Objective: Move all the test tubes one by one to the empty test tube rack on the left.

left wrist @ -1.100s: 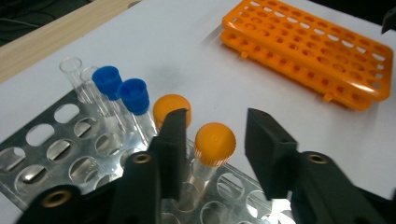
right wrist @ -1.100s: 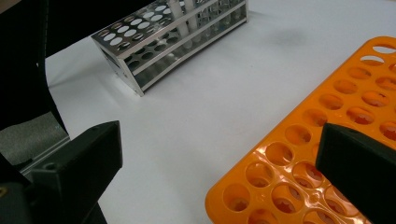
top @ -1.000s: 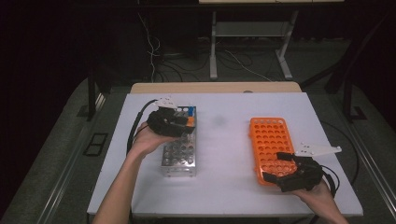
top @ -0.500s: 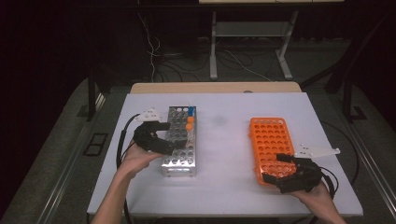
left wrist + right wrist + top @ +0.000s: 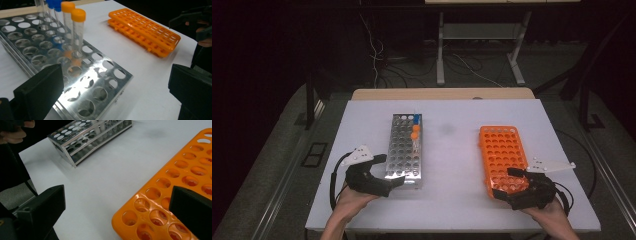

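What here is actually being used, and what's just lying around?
In use:
metal rack
capped tubes
orange rack
left gripper, open
right gripper, open

Just around:
cables on the floor
table legs behind

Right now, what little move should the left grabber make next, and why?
Probably reach forward over the metal rack to the nearest orange-capped tube. The left gripper sits open at the rack's near end, holding nothing, and the tubes stand upright at the far end. The orange rack by the right gripper has its holes empty, so a tube likely goes there.
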Available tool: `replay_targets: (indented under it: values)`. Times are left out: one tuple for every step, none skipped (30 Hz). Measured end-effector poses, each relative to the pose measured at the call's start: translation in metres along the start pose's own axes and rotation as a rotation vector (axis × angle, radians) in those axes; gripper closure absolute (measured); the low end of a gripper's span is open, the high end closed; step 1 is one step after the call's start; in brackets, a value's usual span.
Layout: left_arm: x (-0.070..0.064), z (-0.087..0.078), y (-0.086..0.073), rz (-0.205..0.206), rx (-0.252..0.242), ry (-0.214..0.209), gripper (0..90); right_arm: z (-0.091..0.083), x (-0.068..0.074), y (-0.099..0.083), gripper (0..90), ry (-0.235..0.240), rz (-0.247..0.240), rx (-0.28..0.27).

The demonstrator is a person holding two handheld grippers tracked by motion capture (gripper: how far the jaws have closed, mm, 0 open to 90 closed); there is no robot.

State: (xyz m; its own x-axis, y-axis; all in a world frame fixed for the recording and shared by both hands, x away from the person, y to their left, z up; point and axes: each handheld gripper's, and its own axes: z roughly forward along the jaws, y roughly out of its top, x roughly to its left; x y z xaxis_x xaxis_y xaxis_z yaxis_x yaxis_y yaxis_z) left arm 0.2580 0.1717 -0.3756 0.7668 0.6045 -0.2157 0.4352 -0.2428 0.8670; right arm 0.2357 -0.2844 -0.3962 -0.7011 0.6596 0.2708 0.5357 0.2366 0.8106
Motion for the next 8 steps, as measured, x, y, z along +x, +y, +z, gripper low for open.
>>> replay_targets:
  values:
    - [-0.0017,0.0,-0.0025,0.005,0.0,0.003,0.0,-0.0005,-0.0003,-0.0004,0.3,0.0,0.001,-0.003]
    - [-0.003,0.0001,-0.0048,0.008,-0.003,0.003,0.0,-0.0011,-0.0005,-0.0008,0.3,-0.002,0.004,-0.006]
    - [-0.0041,0.0006,-0.0068,0.003,-0.008,0.0,0.0,-0.0015,-0.0008,-0.0013,0.3,-0.003,0.006,-0.008]
    - [-0.0047,0.0013,-0.0087,0.004,-0.008,-0.002,0.0,-0.0018,-0.0012,-0.0017,0.3,-0.003,0.006,-0.008]
    - [-0.0053,0.0026,-0.0103,0.007,-0.004,-0.001,0.0,-0.002,-0.0015,-0.0021,0.3,-0.003,0.005,-0.007]
    - [-0.0056,0.0038,-0.0113,0.01,0.002,-0.002,0.0,-0.0022,-0.0015,-0.0025,0.3,-0.004,0.008,-0.008]
    - [-0.0054,0.0046,-0.0119,0.013,0.006,-0.003,0.0,-0.0023,-0.0017,-0.0028,0.3,-0.004,0.007,-0.009]
    - [-0.0053,0.0051,-0.0123,0.011,0.007,-0.004,0.0,-0.0025,-0.0019,-0.003,0.3,-0.004,0.006,-0.009]
